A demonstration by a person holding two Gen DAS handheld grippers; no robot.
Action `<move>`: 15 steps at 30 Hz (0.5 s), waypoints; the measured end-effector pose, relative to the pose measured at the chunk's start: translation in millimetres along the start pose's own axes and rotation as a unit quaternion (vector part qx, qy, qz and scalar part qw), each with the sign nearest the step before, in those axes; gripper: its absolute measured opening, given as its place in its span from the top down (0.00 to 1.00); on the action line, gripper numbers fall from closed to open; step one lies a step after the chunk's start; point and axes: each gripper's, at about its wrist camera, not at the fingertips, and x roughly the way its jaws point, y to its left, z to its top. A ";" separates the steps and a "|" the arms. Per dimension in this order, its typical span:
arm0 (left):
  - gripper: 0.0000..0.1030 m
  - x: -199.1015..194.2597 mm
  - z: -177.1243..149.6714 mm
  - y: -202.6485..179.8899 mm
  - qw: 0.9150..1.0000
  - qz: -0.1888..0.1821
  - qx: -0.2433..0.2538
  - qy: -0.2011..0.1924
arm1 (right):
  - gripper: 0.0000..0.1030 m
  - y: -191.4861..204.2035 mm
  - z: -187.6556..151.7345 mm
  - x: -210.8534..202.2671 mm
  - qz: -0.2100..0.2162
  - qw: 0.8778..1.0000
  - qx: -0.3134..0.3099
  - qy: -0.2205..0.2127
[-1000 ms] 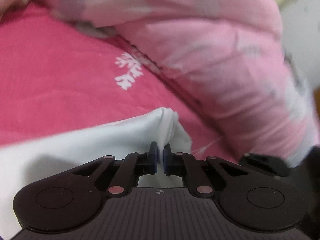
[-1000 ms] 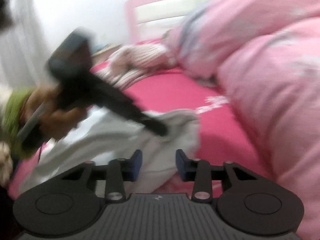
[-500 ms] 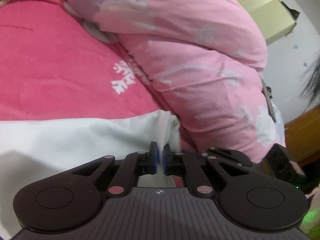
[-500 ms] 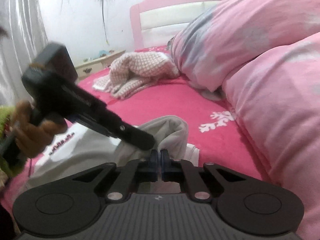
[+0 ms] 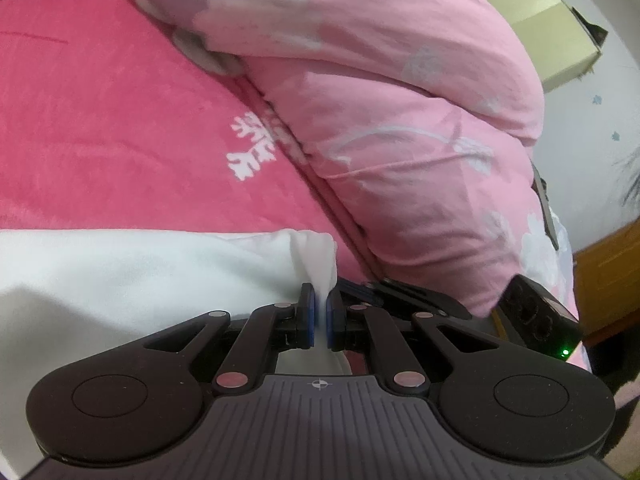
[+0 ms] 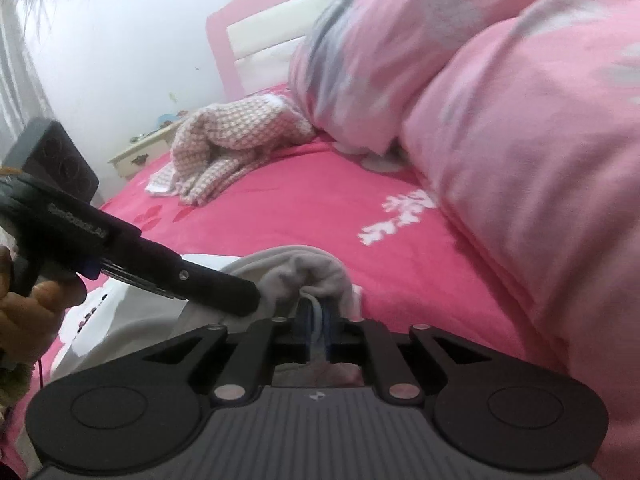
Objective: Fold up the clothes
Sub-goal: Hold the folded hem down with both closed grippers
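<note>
A white garment (image 5: 120, 276) lies on the pink-red bed sheet (image 5: 100, 140). My left gripper (image 5: 319, 318) is shut on a bunched corner of it. In the right wrist view the same garment (image 6: 304, 276) looks greyish-white, and my right gripper (image 6: 318, 328) is shut on its edge right beside the left gripper's body (image 6: 120, 252), which comes in from the left. The right gripper's body (image 5: 536, 308) shows at the right of the left wrist view.
A thick pink quilt (image 5: 380, 120) is piled along the right of the bed (image 6: 520, 140). A pink-and-white checked garment (image 6: 228, 148) lies further up the bed near the pink headboard (image 6: 256, 36). A small nightstand (image 6: 140, 156) stands at the left.
The right gripper closed on the garment's edge next to the left gripper. The left gripper kept its hold while the cloth settled lower and flatter.
</note>
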 end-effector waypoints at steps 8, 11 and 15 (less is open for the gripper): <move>0.97 -3.4 0.3 0.6 1.000 -0.008 -0.009 -0.006 | 0.89 10.7 1.1 -38.4 -0.009 0.998 -0.050 -0.026; 0.97 -4.4 0.3 -0.4 1.000 -0.009 -0.008 -0.007 | 0.89 27.5 -5.1 -28.6 -0.002 0.993 -0.115 -0.015; 0.97 -4.9 -0.6 -1.9 1.000 -0.011 -0.006 -0.009 | 0.93 31.4 -18.4 5.2 -0.013 0.986 -0.165 0.011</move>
